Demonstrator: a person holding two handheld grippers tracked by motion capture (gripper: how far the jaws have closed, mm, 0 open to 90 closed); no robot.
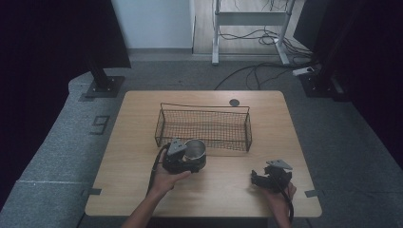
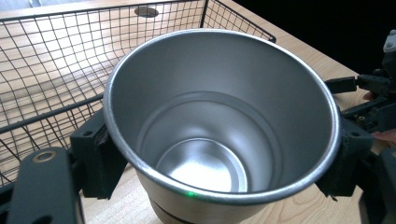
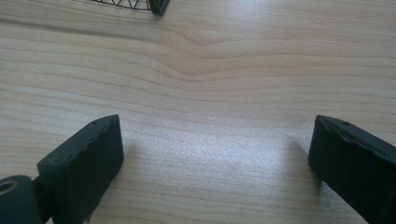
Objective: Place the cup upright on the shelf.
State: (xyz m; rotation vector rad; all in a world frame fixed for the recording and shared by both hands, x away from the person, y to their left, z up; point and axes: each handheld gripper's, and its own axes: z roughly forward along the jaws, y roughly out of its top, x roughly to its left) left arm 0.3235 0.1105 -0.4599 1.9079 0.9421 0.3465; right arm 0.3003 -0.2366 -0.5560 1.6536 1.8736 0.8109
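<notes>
A shiny steel cup (image 1: 195, 151) stands upright on the wooden table (image 1: 133, 142), just in front of a black wire basket (image 1: 204, 126). My left gripper (image 1: 185, 159) is shut on the steel cup (image 2: 219, 121), one black jaw pressing each side of it below the rim. The cup is empty inside. Behind it rises the basket's mesh wall (image 2: 51, 70). My right gripper (image 1: 266, 178) rests low over the table at the front right, held by a hand. In the right gripper view its jaws stand wide apart over bare wood, the gripper (image 3: 217, 158) open and empty.
The wire basket holds nothing that I can see. A small dark round cap (image 1: 234, 102) sits in the tabletop behind it. A corner of the basket (image 3: 156, 7) shows at the top of the right gripper view. Grey floor, cables and stands surround the table.
</notes>
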